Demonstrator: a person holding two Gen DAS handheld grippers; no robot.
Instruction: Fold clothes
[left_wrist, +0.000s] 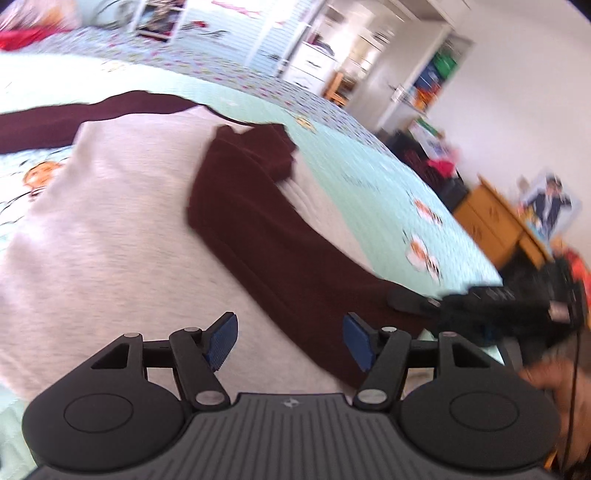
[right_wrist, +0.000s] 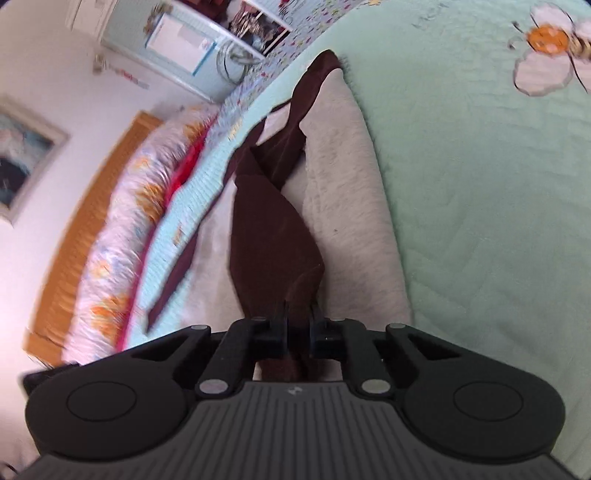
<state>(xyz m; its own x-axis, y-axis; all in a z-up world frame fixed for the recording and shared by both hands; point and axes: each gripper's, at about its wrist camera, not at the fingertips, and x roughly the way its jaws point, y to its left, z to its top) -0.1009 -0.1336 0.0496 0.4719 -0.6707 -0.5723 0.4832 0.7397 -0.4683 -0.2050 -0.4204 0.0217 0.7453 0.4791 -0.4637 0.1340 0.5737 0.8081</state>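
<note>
A pale grey fleece sweatshirt with dark maroon sleeves (left_wrist: 122, 221) lies spread flat on a mint-green quilted bedspread printed with bees (left_wrist: 369, 177), its body reaching forward and to the left of the left gripper (left_wrist: 291, 341), whose blue-padded fingers stand spread wide and empty just above the cloth. One maroon sleeve (right_wrist: 273, 236) is drawn inward across the grey body, and the right gripper (right_wrist: 298, 332) has its black fingers pressed together on that sleeve's end, the fabric running straight ahead from the jaws; in the left wrist view this claw sits off to the right, at the sleeve's cuff. The other maroon sleeve (left_wrist: 55, 122) lies stretched out on the quilt, far ahead and to the left of the open claw. By the look of it, the fold is partway: one sleeve is being laid over the torso, while the second sleeve and the body folds appear left to do. Beyond the bed, a wooden dresser (left_wrist: 498, 229) and white shelving (left_wrist: 314, 62) blur past.
</note>
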